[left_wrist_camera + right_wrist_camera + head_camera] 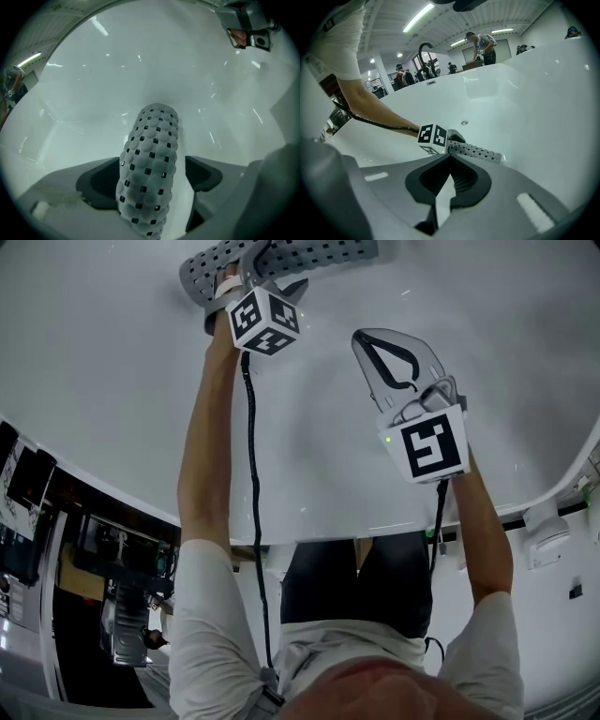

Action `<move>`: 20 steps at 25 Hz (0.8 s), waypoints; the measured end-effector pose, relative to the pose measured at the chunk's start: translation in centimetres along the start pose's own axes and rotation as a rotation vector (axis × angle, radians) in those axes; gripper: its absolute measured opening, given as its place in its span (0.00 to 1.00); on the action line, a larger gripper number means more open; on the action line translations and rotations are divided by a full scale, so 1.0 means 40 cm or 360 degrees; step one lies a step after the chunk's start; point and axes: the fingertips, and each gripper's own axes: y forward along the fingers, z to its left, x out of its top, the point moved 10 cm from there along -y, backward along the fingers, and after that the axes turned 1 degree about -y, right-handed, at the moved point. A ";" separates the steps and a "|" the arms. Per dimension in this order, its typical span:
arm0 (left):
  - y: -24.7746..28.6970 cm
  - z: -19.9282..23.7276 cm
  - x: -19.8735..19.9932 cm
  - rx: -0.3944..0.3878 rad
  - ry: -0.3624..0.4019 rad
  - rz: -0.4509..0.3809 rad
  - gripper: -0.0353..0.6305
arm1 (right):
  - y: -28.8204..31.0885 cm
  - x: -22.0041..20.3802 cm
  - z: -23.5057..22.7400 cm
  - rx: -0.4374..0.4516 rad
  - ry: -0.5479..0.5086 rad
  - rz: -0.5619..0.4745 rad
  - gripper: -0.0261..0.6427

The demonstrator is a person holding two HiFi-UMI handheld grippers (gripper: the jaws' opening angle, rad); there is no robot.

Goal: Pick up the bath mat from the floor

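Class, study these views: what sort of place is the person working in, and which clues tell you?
Likely a bathtub set up in a large workshop hall, not a home bathroom: the white tub, a curved black tap at its rim, and ceiling strip lights with people standing beyond.

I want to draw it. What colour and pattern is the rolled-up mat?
Light grey mat, bumpy, with small dark holes; clearest in the left gripper view.

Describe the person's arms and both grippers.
The left gripper and right gripper are grey plastic with dark-lined fingers. Each carries a white cube with black square markers and trails a black cable. The person wears short white sleeves.
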 end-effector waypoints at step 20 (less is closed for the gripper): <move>0.093 0.012 -0.044 0.0057 0.0015 0.0105 0.81 | -0.004 -0.034 -0.021 0.0006 0.0082 0.0007 0.04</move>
